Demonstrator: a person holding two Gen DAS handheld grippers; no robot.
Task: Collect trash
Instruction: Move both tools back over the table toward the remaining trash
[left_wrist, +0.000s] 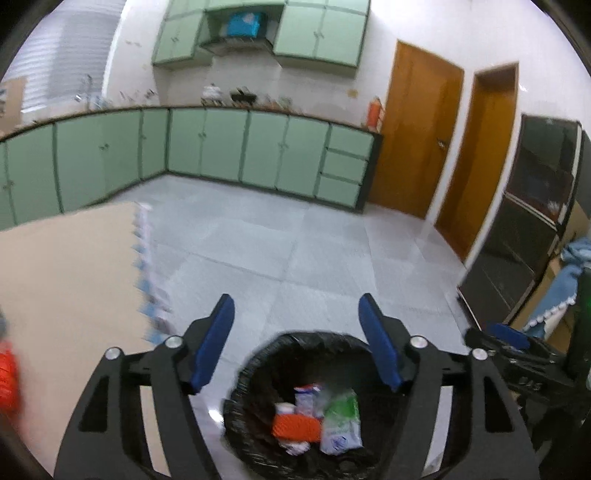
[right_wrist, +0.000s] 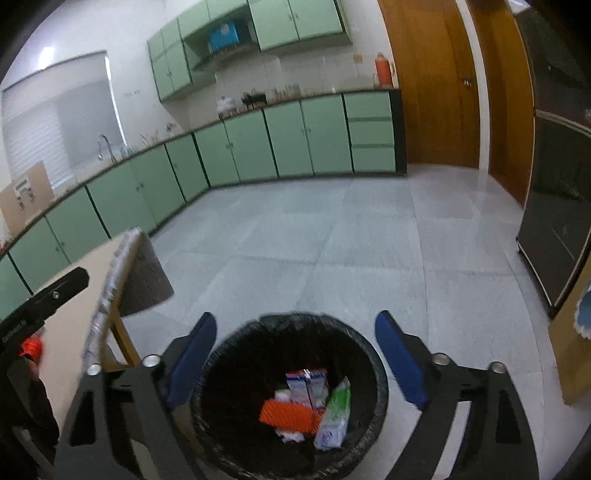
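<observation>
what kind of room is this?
Most likely a home kitchen: green cabinets under a long counter, a sink tap by the window, and a lined trash bin on the tiled floor.

Green cabinets (right_wrist: 236, 147), wooden doors (left_wrist: 417, 144), tan table (left_wrist: 70, 280).

The left black hand-held gripper with blue pads (left_wrist: 297, 341) hangs above the black-lined round trash bin (left_wrist: 258, 363), tilted downward, its jaws wide apart with nothing between them. The right black hand-held gripper with blue pads (right_wrist: 295, 356) hangs over the same bin, also tilted downward, jaws spread and empty.
</observation>
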